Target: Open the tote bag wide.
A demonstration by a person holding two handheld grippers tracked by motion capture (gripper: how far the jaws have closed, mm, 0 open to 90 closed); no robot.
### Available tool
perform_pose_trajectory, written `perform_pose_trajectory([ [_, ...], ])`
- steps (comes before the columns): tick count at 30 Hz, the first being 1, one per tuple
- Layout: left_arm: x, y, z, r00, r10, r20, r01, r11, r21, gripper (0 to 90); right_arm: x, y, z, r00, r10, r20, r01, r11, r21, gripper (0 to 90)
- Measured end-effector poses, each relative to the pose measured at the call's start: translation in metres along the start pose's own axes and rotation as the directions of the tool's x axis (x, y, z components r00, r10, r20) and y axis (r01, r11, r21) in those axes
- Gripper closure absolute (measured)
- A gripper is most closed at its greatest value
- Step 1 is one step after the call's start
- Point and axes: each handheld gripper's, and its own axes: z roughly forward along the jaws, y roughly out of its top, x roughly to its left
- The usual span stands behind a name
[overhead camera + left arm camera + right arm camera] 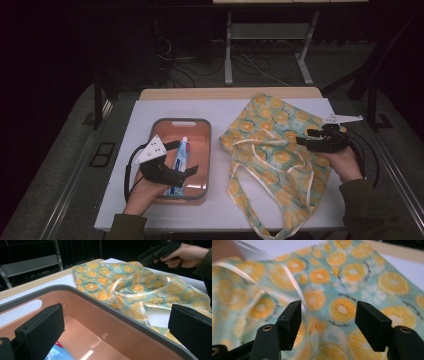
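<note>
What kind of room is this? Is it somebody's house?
Probably not a house; it looks like a lab or workshop. A white work table stands on grey carpet with loose cables on the floor behind it and a metal-legged bench, all against dark curtained surroundings.

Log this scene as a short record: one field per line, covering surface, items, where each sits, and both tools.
surface: white table
bin: pink tray with grey rim, on the table's left half
bin contents: toothpaste tube lying inside
bag: orange-slice print tote, spread flat to the right of the tray, straps loose
left tool: jaws open, over the tray, gripping nothing
right tool: jaws open, over the tote's right side, fabric below them, not pinched
</note>
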Motion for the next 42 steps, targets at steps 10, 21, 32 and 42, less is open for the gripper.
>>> perform_pose_trajectory([
  [10, 0.000, 0.000, 0.000, 1.0000, 0.000, 0.001, 0.000, 1.0000, -0.001, 0.0, 0.036, 0.009, -0.016, 0.9894, -0.073, -0.125, 0.070, 0.997, -0.030, 35.3],
  [21, 0.000, 0.000, 0.000, 1.0000, 0.000, 0.001, 0.000, 1.0000, 0.000, 0.0, 0.097, -0.002, 0.007, 0.9380, -0.211, -0.275, 0.237, 0.969, 0.065, 63.6],
  [32, 0.000, 0.000, 0.000, 1.0000, -0.001, 0.000, 0.001, 1.0000, -0.001, 0.0, 0.108, -0.025, 0.049, 0.9197, -0.271, -0.284, 0.332, 0.924, 0.192, 50.2],
  [42, 0.000, 0.000, 0.000, 1.0000, 0.001, 0.001, -0.001, 1.0000, 0.001, 0.0, 0.101, -0.034, 0.056, 0.9178, -0.300, -0.260, 0.360, 0.905, 0.227, 55.8],
])
